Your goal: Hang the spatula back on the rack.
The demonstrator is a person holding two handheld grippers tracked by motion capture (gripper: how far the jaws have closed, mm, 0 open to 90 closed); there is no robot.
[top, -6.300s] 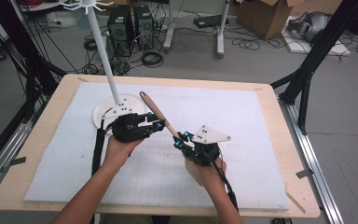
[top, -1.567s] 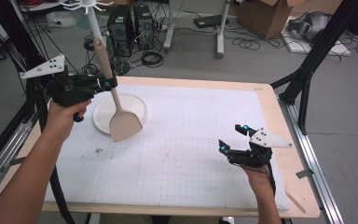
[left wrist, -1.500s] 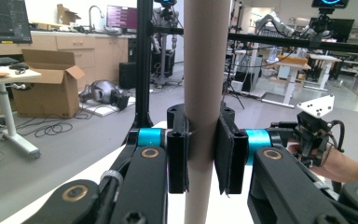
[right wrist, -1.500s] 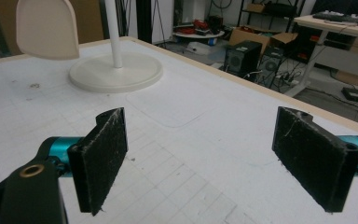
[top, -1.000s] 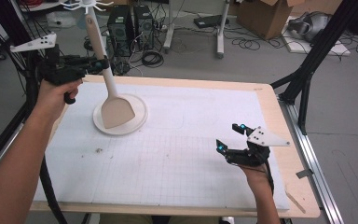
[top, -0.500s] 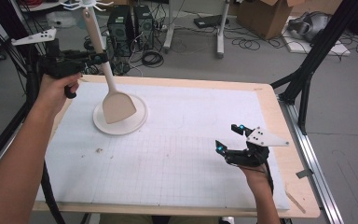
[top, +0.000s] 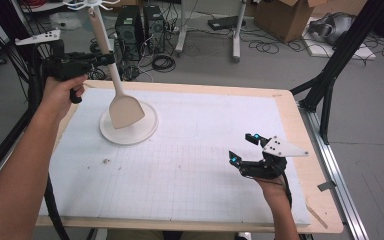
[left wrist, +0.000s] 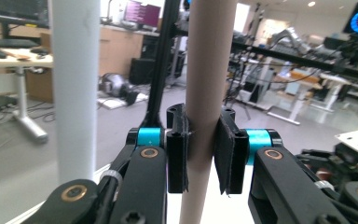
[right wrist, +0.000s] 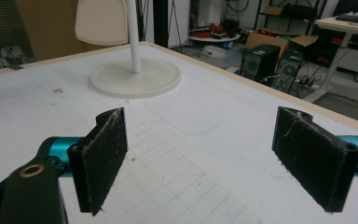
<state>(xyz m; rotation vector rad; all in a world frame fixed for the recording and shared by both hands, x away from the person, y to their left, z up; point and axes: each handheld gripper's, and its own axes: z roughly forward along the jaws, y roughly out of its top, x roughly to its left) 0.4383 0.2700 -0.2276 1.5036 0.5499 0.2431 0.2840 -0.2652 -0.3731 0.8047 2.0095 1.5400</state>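
Overhead forward-down view; right gripper view low, sharing white stand base (top: 129,130) (right wrist: 135,77).

No text, label, brand, number or sign can be read anywhere; the screens far beyond the left hand-held gripper (left wrist: 204,154) are too blurred.

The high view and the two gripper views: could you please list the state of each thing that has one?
Left gripper: shut on the spatula handle, raised above the table's far left corner.
Spatula: held upright, blade down, hanging over the stand's base.
White stand: upright on the mat, round base flat.
Right gripper: open, nothing between its jaws, low over the mat.
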